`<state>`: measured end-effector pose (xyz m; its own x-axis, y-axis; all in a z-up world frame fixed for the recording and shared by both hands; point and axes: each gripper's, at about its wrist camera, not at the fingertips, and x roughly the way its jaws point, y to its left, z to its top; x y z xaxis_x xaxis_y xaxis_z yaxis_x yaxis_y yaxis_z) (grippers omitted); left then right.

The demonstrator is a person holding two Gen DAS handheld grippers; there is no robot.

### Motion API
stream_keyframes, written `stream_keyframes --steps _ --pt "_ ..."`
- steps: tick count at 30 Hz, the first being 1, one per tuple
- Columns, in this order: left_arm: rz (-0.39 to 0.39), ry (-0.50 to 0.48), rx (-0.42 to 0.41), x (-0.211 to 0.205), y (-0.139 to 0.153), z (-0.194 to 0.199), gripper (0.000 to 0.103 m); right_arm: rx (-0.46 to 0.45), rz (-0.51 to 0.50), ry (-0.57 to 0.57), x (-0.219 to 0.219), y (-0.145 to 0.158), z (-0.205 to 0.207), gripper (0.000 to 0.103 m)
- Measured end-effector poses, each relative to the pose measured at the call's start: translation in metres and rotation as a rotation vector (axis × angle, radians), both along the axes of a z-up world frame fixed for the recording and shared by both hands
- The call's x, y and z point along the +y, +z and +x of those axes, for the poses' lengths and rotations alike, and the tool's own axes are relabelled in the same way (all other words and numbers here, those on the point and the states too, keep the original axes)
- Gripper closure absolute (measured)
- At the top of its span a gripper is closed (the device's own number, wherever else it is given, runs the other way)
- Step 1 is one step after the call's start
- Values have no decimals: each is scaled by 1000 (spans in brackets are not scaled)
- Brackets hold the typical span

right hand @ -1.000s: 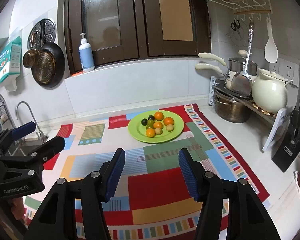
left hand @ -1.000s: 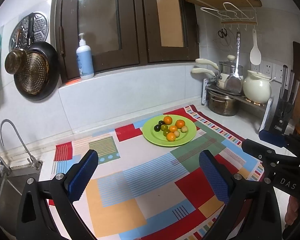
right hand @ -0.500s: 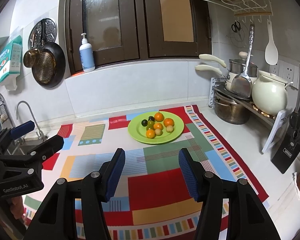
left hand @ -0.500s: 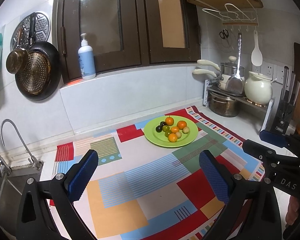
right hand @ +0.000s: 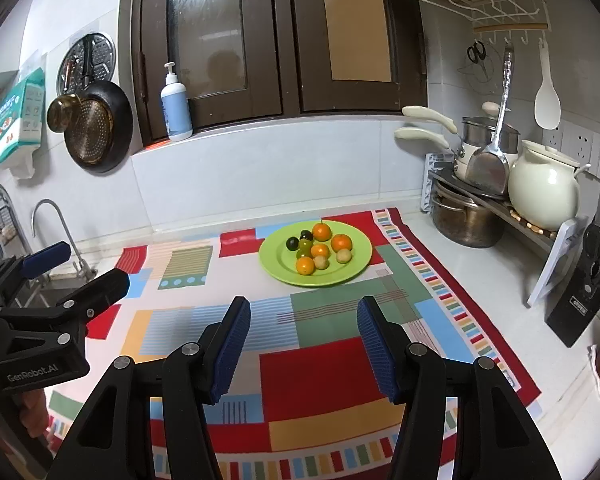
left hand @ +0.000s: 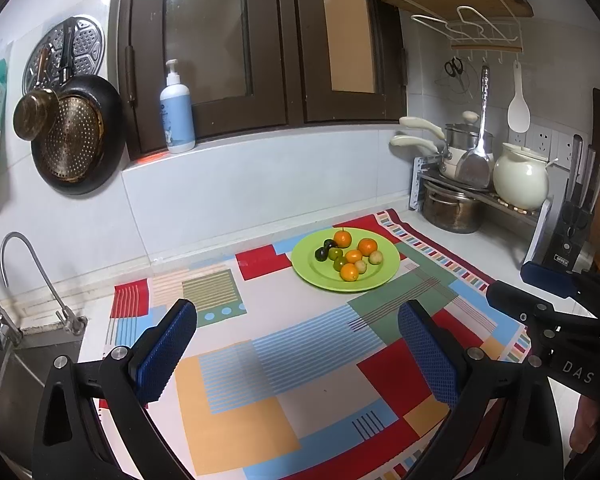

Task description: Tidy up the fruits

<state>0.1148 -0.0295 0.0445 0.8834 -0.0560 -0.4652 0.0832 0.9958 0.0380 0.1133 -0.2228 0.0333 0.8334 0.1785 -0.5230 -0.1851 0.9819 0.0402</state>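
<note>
A green plate (left hand: 384,276) (right hand: 360,256) at the back of a colourful patchwork mat (left hand: 300,352) (right hand: 312,360) holds several small fruits: orange ones (left hand: 342,239) (right hand: 321,231), green ones (left hand: 334,254) (right hand: 305,245), dark ones (left hand: 321,254) (right hand: 291,243) and pale yellow ones (left hand: 376,257) (right hand: 344,255). My left gripper (left hand: 298,354) is open and empty above the mat's near part. My right gripper (right hand: 304,344) is open and empty, closer to the plate. Each gripper shows from the side in the other's view, the right one (left hand: 540,312) and the left one (right hand: 60,300).
A sink with a tap (left hand: 32,280) lies left of the mat. A rack with pots (right hand: 472,200) and a cream kettle (right hand: 544,190) stands at the right, with a knife block (right hand: 580,296) nearer. A pan (left hand: 74,140) hangs on the wall; a soap bottle (left hand: 177,114) is on the sill.
Both grippers have drifted slightly; the plate sits a little higher and further right in the left view. Both stay open and empty.
</note>
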Motion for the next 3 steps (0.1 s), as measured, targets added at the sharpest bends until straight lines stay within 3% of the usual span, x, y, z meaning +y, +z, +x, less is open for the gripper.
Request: stream_keyframes --steps 3 --pt "0 0 0 0 0 0 0 2 0 0 0 0 0 46"
